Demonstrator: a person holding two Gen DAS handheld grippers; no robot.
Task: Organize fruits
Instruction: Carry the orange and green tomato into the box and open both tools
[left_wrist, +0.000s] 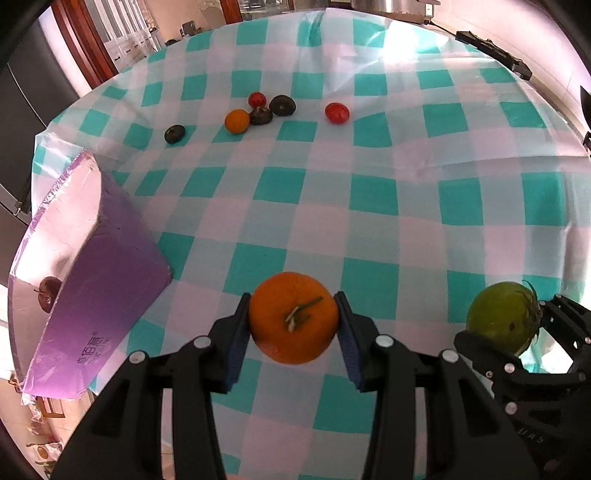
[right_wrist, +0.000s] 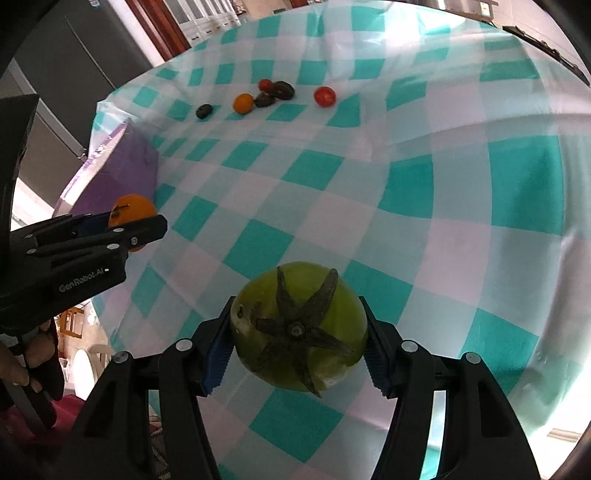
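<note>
The left gripper (left_wrist: 293, 325) has its two blue-padded jaws closed against the sides of a mandarin orange (left_wrist: 293, 317), stem facing the camera, held up off the checked tablecloth (left_wrist: 369, 221). Just off to its right, the right gripper (right_wrist: 297, 345) is clamped the same way on a green tomato (right_wrist: 299, 326), its dark star-shaped calyx turned toward the lens; the jaws stand wide apart around it.

To the left of the left gripper sits a purple box (left_wrist: 107, 295), open at the top, with a dark reddish fruit (left_wrist: 48, 293) lying inside near its closest corner; I cannot tell what kind.

Well ahead of both grippers, a loose cluster rests on the cloth: a small orange fruit (left_wrist: 237, 121) touching a dark mushroom cap (left_wrist: 260, 116), another mushroom cap (left_wrist: 282, 105) just beside that, a cherry tomato (left_wrist: 257, 99) behind them, a second red tomato (left_wrist: 337, 113) off to the right, and a lone mushroom cap (left_wrist: 174, 133) to the left.
</note>
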